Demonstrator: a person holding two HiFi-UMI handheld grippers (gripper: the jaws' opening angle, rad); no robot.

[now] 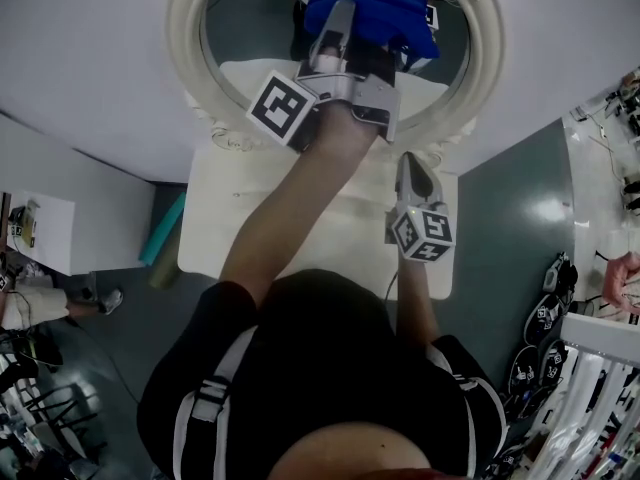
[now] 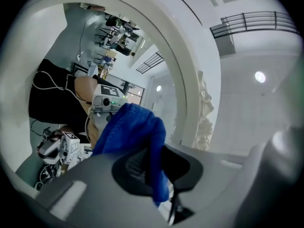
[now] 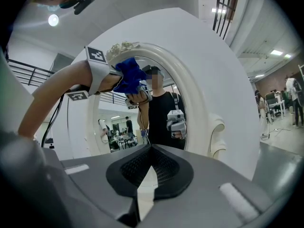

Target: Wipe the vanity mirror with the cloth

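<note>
Currently the blue cloth (image 1: 385,13) is being gripped by the left gripper (image 1: 345,18) and pressed against the upper part of the glass of the vanity mirror (image 1: 188,48), inside its oval white frame. In the left gripper view the jaws are being clamped on a fold of the cloth, which is being pinched between the dark pads (image 2: 128,167); one bunch is sticking up above them and a tail is hanging below. The right gripper (image 1: 412,173) is being held low over the white bench (image 1: 230,218), just in front of the mirror's base and apart from the glass. Its jaws are being held together with nothing between them. In the right gripper view the cloth and the person's arm are being reflected in the glass.
</note>
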